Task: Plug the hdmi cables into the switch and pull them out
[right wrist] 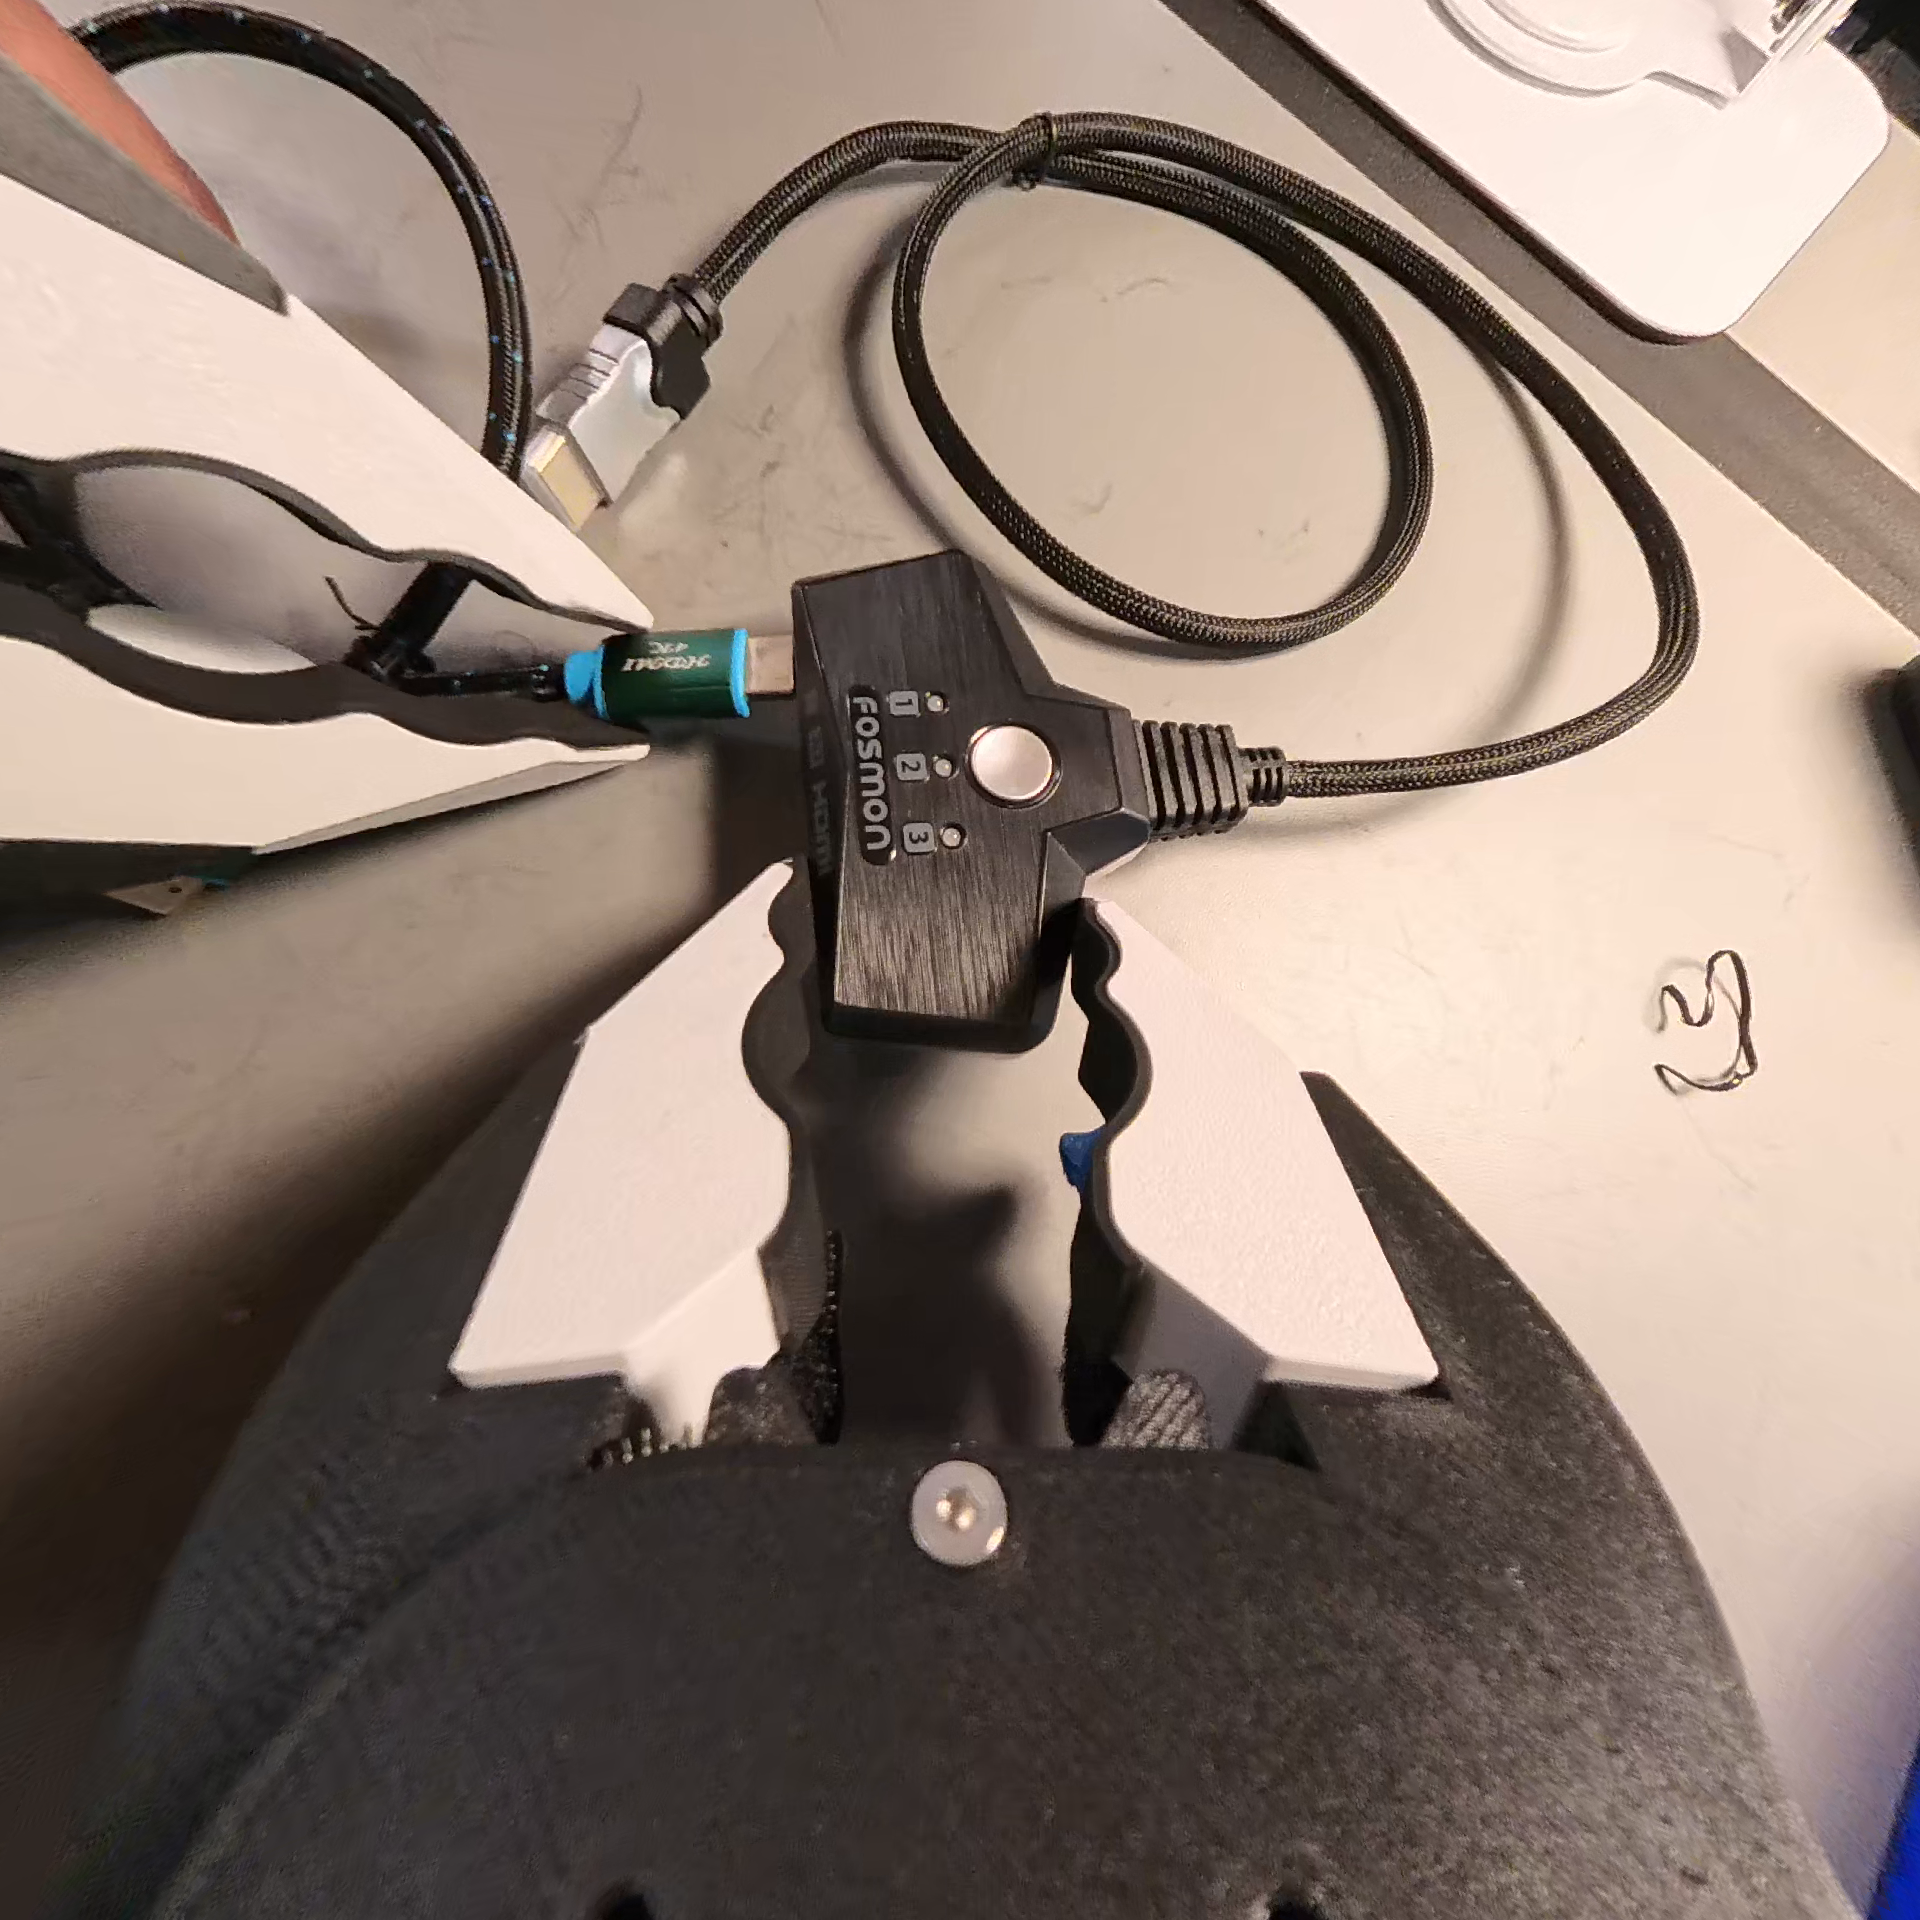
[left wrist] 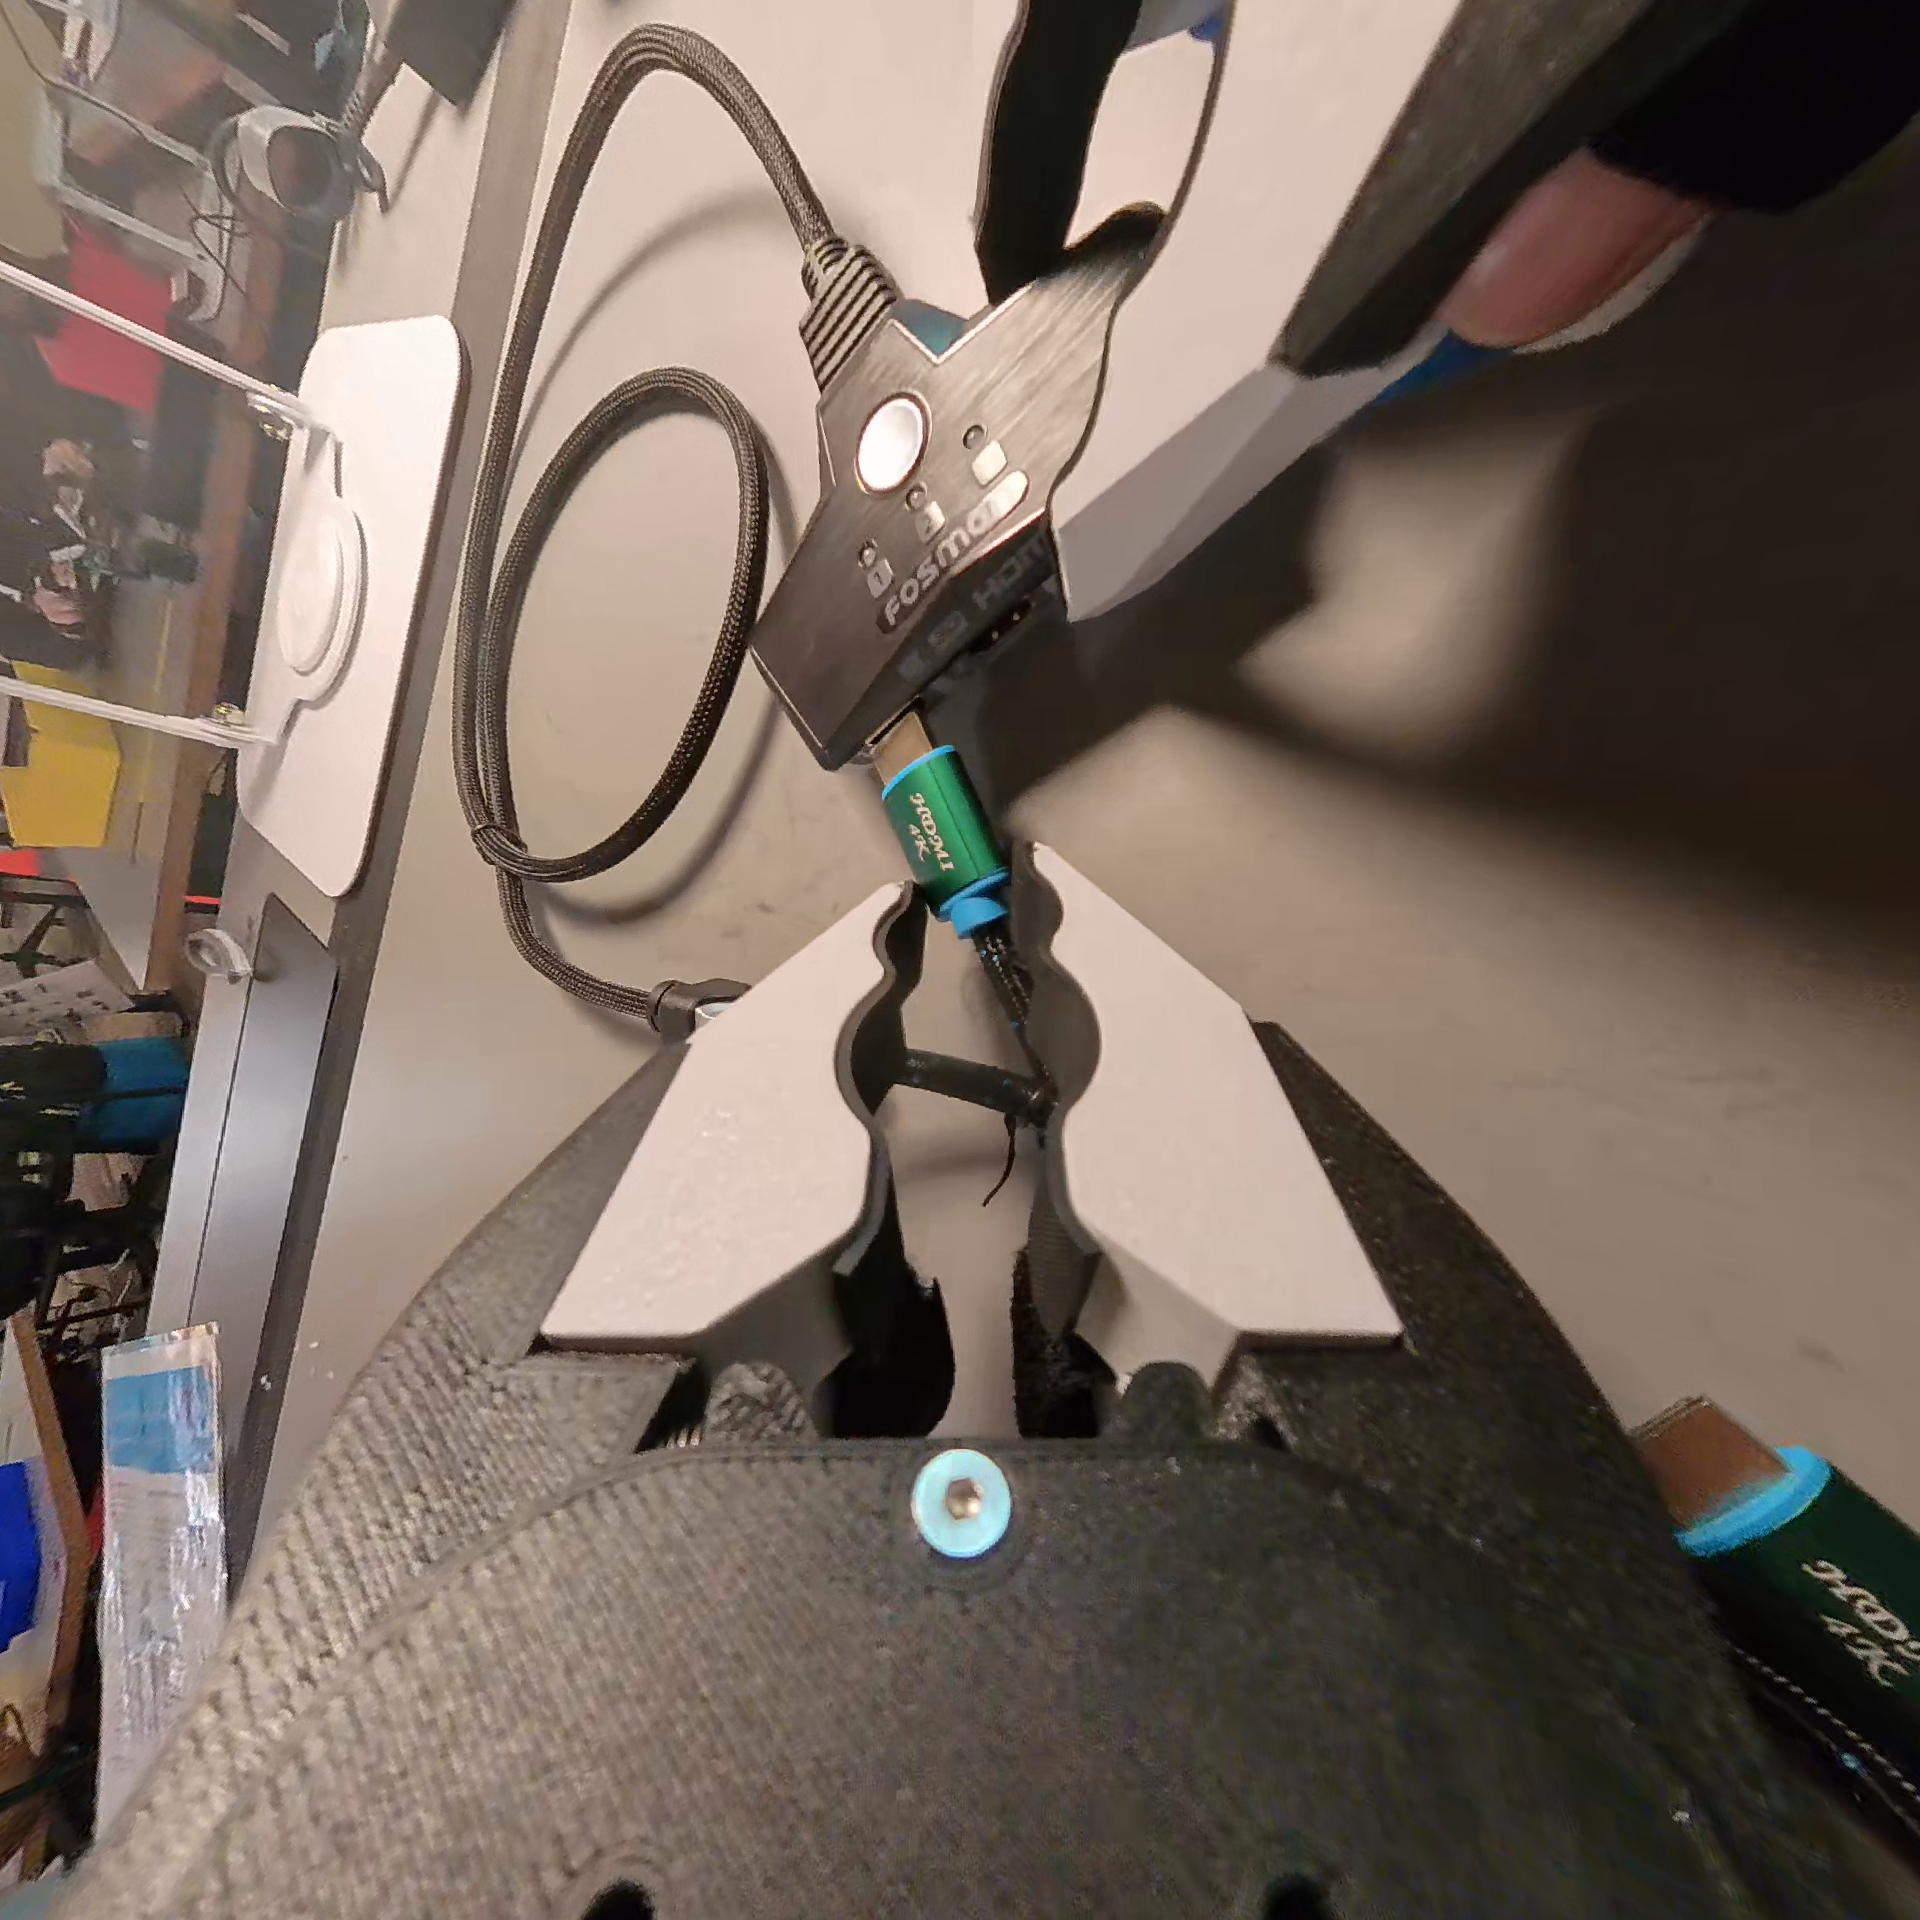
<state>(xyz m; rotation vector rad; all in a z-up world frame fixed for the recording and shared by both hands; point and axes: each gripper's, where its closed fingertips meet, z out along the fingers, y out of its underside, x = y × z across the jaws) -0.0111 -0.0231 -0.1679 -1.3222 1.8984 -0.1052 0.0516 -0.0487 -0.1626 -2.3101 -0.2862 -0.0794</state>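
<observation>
Right hand-held gripper (right wrist: 940, 940) clamps the black switch (right wrist: 940, 790) flat on the counter (right wrist: 1455, 1195). Left hand-held gripper (left wrist: 966, 883) pinches the cable behind the green HDMI plug (left wrist: 943, 831), whose metal tip sits partly inside the end port. Judged: insertion or withdrawal under way; next move needs a straight axial stroke. Printed branding and numbered markings on switch, script on plug, left uncopied.

Your left gripper (left wrist: 971, 883) and right gripper (right wrist: 935, 914) each have white wedge fingers (right wrist: 623, 1174) with wavy black pads, a black textured body and one central screw (right wrist: 958, 1512). You wear a black sleeve (left wrist: 1766, 94).
</observation>
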